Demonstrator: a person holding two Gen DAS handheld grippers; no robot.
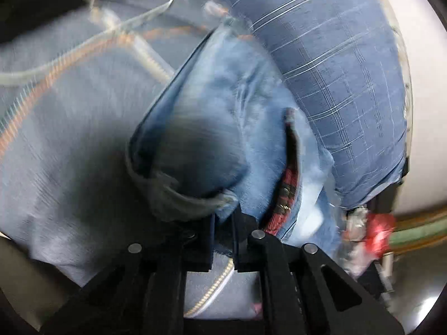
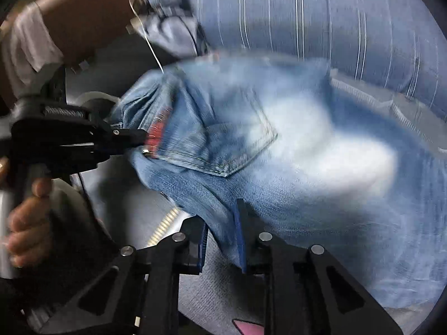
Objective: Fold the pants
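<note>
- Holding the jeans [image 2: 293, 150] up by one edge, both tools were clamped on denim, and the blur across the cloth suggested the garment was in motion.
- The right hand-held gripper [image 2: 222, 240] was clenched on a fold of denim that ran up and away from its fingers, with a back pocket [image 2: 232, 139] just ahead and slightly to its left.
- The left hand-held gripper [image 2: 139, 139] was seen from the right wrist view, out to the left, grasping the waistband near a red label [image 2: 157, 134]; the person's hand [image 2: 28, 223] held its handle.
- In the left wrist view that same left hand-held gripper [image 1: 223, 231] was clenched on a bunched hem or band, with the jeans [image 1: 212, 128] bulging directly ahead of its fingers.
- Beneath and beyond the jeans lay a pale grey cover [image 1: 69, 139] with a zip, and farther ahead a blue checked cloth [image 1: 335, 69].
- To do this step well, I judge both grips should stay firm and level, and the two tools should draw apart until the edge between them is taut.
- The risk, as I judge it, was the thick denim slipping from a shallow pinch during a fast swing.
</note>
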